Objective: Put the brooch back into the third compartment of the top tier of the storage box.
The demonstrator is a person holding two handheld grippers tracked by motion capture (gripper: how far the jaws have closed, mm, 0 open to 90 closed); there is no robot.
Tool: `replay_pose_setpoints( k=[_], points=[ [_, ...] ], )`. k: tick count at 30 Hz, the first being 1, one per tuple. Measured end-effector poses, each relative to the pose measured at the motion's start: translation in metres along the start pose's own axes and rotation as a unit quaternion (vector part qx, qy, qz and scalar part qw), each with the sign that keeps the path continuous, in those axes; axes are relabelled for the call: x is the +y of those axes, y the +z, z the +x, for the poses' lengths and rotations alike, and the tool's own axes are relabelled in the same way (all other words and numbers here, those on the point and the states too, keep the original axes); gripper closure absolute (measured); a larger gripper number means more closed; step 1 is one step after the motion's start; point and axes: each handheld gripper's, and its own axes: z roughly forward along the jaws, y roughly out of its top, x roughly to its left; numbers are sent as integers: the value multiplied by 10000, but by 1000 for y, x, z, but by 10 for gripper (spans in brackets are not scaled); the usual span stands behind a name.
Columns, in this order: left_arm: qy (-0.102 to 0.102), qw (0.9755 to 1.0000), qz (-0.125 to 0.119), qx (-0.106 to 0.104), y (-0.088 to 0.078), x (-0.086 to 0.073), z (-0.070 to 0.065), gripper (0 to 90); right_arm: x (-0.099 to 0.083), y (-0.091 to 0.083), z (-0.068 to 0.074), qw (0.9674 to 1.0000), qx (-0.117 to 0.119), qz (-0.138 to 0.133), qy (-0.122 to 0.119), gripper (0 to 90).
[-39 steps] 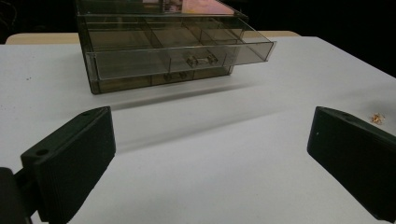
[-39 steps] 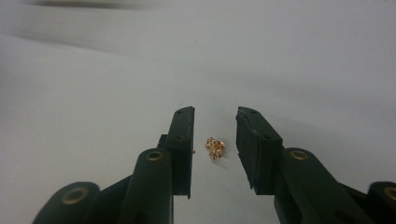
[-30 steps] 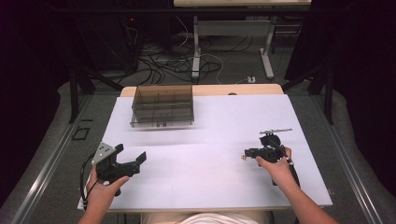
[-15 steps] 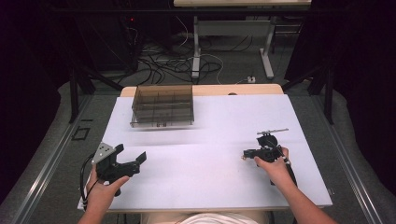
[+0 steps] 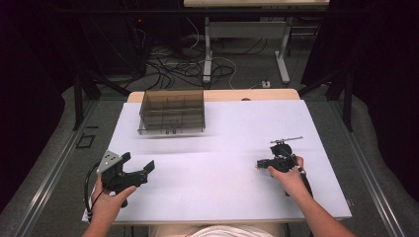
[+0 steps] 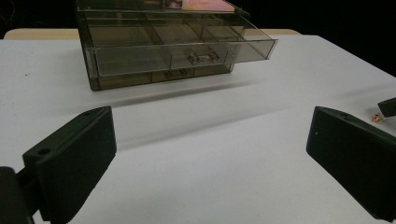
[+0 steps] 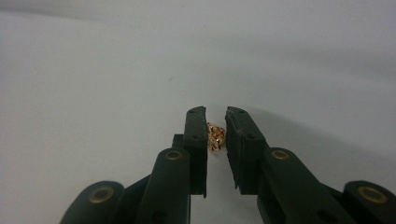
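A small gold, crumpled-looking piece (image 7: 215,136) lies on the white table (image 5: 217,182) at the right. My right gripper (image 7: 216,126) points down at it, and its two jaws press the piece from both sides with only a narrow gap left. In the high view the right gripper (image 5: 260,164) sits low over the table's right half, held by a hand. My left gripper (image 5: 139,161) hovers near the front left corner with its jaws wide apart and nothing between them (image 6: 210,154). From the left gripper view the gold piece (image 6: 376,117) shows far off at the right.
A smoky transparent drawer box (image 5: 171,111) stands at the back left of the table, its upper drawer (image 6: 187,53) pulled out, with divided compartments. Cables, table legs and dark curtains lie beyond the far edge.
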Motion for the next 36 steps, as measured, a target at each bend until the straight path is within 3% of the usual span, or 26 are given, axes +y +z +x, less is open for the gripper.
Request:
replay_pose_setpoints(
  k=[18, 36],
  points=[
    [-40, 10000, 35, -3, 0, 0, 0, 18, 0, 3, 0, 9999, 8, 107, -91, 885],
    [-46, 10000, 57, -11, 0, 0, 2, 19, 1, 2, -1, 9999, 91, 120, -69, 900]
  ],
)
